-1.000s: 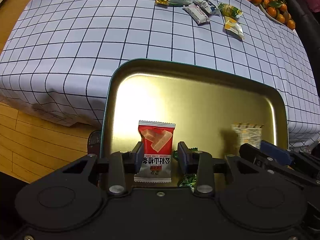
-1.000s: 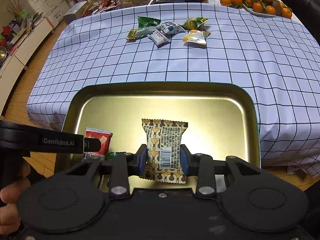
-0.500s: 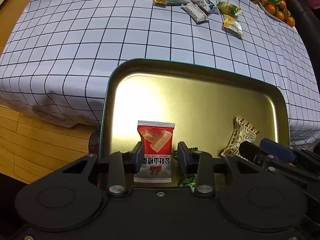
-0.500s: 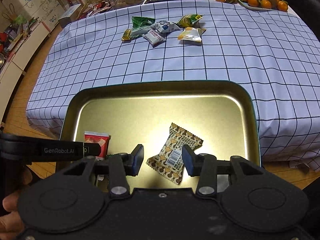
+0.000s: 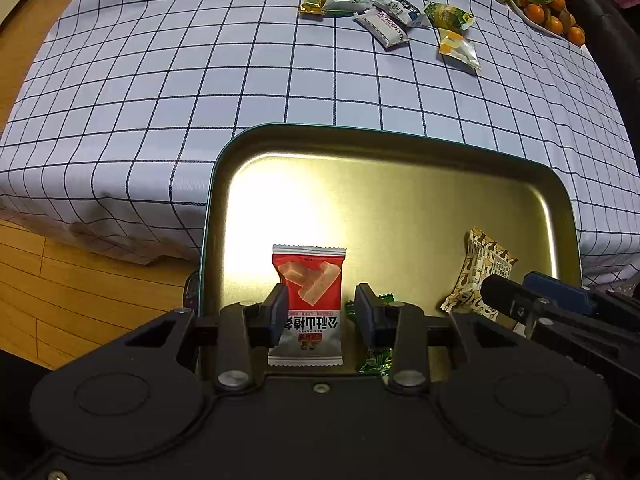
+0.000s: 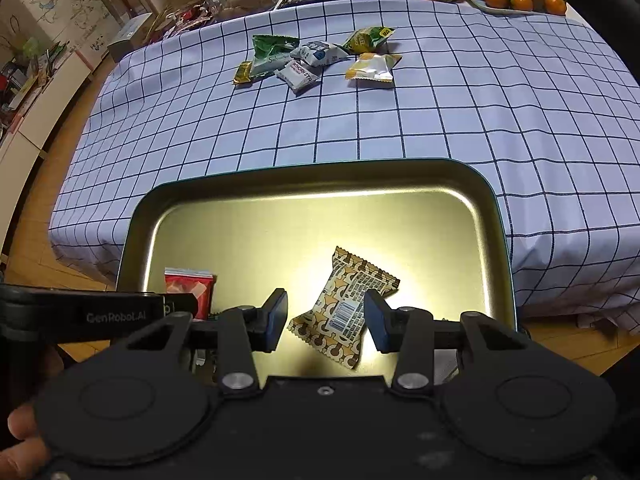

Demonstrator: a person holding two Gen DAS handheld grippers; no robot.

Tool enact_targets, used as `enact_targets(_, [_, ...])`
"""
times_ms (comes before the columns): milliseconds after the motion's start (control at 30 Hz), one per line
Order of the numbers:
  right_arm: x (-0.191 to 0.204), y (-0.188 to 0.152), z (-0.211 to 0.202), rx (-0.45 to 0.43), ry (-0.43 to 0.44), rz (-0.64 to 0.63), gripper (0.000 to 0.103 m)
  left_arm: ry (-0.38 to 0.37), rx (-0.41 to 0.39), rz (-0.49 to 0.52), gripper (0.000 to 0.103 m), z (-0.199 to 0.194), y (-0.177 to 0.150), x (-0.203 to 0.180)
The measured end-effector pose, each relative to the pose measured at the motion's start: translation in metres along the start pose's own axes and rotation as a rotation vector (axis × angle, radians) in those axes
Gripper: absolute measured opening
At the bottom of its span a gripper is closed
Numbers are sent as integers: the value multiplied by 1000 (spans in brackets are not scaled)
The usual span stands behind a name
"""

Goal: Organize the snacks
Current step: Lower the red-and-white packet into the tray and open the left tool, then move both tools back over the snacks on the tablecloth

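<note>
Checked cloth is covering the counter (image 6: 480,128); the brown wafer packet (image 6: 348,308) is lying light and crinkly near the gold tray's (image 6: 304,176) front edge, right gripper (image 6: 326,316) fingers spread around it. Left gripper (image 5: 318,314) fingers are spread beside the red packet (image 5: 310,300); sealed ends are looking best for pinching.

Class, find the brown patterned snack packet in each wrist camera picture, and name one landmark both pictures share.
Left wrist view: brown patterned packet lies at the tray's right edge, beside the right gripper.
Right wrist view: packet lies low and central, between the open fingers.
Shared landmark: the gold tray.
</note>
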State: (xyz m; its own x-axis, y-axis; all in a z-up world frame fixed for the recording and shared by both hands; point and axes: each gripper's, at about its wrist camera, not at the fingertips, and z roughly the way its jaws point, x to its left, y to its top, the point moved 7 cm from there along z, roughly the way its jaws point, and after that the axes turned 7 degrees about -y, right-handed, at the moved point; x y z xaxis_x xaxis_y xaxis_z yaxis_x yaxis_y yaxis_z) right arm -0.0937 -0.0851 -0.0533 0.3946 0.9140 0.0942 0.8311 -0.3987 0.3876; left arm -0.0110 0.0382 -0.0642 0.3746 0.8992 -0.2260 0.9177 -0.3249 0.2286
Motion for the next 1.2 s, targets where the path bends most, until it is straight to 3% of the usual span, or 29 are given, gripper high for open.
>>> enact_targets(300, [-7,1,4,38,-20,57,45,-9,4,-24,46,1,3,2])
enact_targets(533, [-11,0,14,125,-61,68,45,-18,70,-64,45,8,5,3])
enact_targets(667, [-13,5,16,172,-62,64,45,-27,68,-55,45,3,14,-3])
enact_targets(967, [-13,48,13,194,-49,25,45,-6,59,0,45,-10,56,-11])
enact_targets(1200, [-29,102,21,246,-6,113,45,35,33,39,45,-22,108,-9])
